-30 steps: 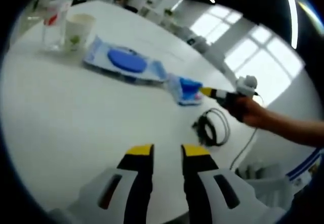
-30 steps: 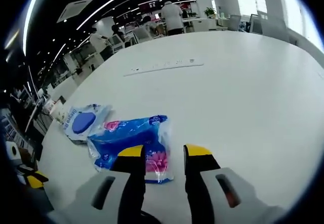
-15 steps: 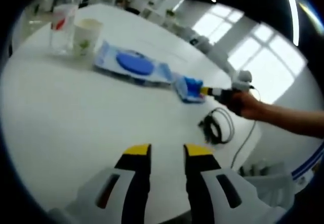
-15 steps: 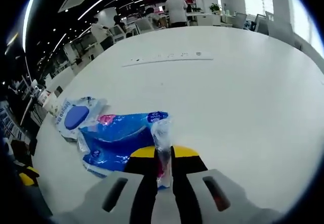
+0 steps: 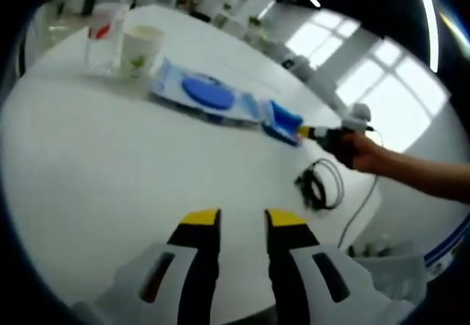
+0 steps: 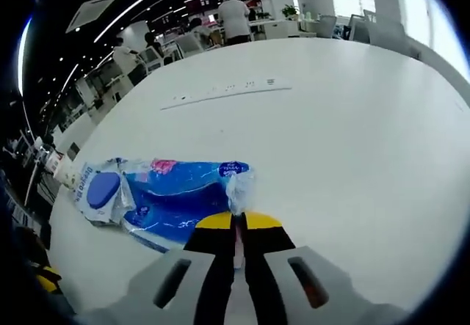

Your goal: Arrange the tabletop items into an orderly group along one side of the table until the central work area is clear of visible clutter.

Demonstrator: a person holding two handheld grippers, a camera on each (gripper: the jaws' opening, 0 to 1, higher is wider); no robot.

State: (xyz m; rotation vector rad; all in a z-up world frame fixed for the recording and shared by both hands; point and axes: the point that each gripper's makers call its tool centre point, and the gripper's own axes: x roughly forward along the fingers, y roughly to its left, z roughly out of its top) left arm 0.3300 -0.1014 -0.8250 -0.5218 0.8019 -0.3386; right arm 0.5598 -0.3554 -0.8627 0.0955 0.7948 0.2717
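A blue tissue pack (image 6: pixel 183 196) lies on the white table (image 6: pixel 352 119), its near end pinched between the jaws of my right gripper (image 6: pixel 234 221), which is shut on it. Its far end touches a wet-wipes pack with a blue lid (image 6: pixel 99 191). In the left gripper view the same wet-wipes pack (image 5: pixel 204 94) lies past mid-table with the tissue pack (image 5: pixel 283 119) at its right end, where the right gripper (image 5: pixel 317 133) and a hand (image 5: pixel 352 149) hold it. My left gripper (image 5: pixel 242 218) hovers open over bare table, holding nothing.
A paper cup (image 5: pixel 141 48) and a clear glass (image 5: pixel 104 35) stand at the far left. A coiled black cable (image 5: pixel 317 185) lies near the right edge. A power strip (image 6: pixel 228 90) is set in the table. People and desks fill the background.
My right gripper went from open around the tissue pack's end to shut on it, and the pack has shifted toward the wet-wipes pack. The left gripper stayed open.
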